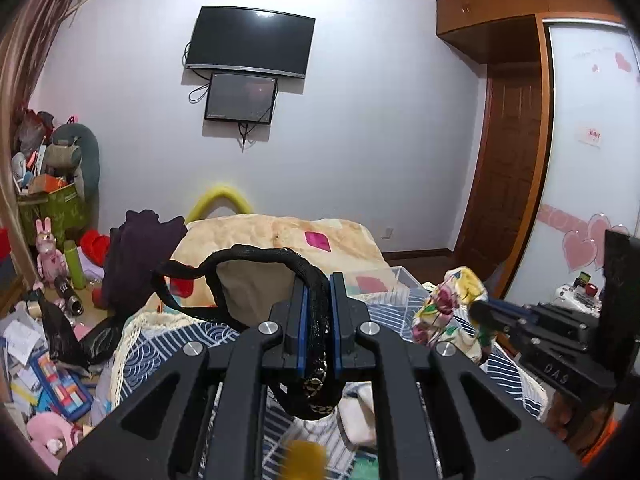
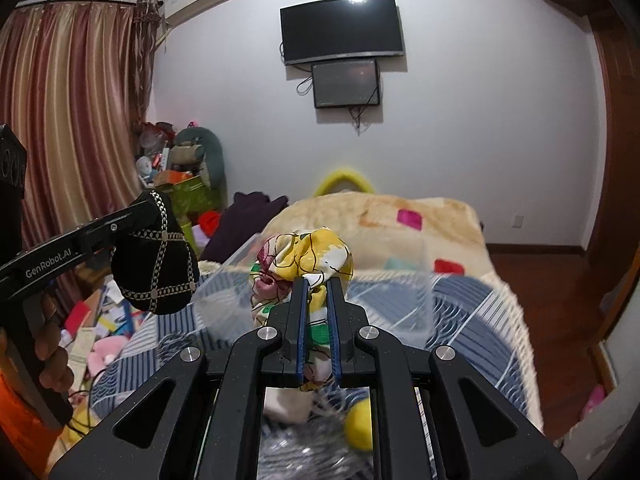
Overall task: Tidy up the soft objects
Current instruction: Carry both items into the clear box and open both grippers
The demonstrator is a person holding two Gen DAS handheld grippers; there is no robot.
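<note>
Left gripper (image 1: 318, 280), centre of the left wrist view: jaws are clamping shut on a black fabric piece (image 1: 256, 256) — mesh-textured band looping up and left from the blue pads, a rounder bulk with a pale geometric chain pattern hanging below the jaws. In the right wrist view the same piece is showing at left as a black pouch shape, criss-crossed with studded trim, dangling free of the bed.

Right gripper (image 2: 318, 280), centre of the right wrist view: jaws are pinching closed on a floral cloth (image 2: 304, 256), thin and crumpled, yellow, white, pink and green, bunching above the pads and trailing between them. In the left wrist view it is sitting at right-centre, held above the bedding.

Below both: bed (image 2: 472, 296) with blue-and-white wave-pattern cover, fringed cream edge, and a fluffy beige blanket (image 2: 384, 216) with coloured patches behind. A clear plastic box (image 2: 424, 280), thin-walled, is standing on the cover just behind the floral cloth. A blurred yellow round object (image 2: 360, 424) is lying low in the frame.

A hand (image 2: 48, 344) is gripping the left tool's handle, lower left
</note>
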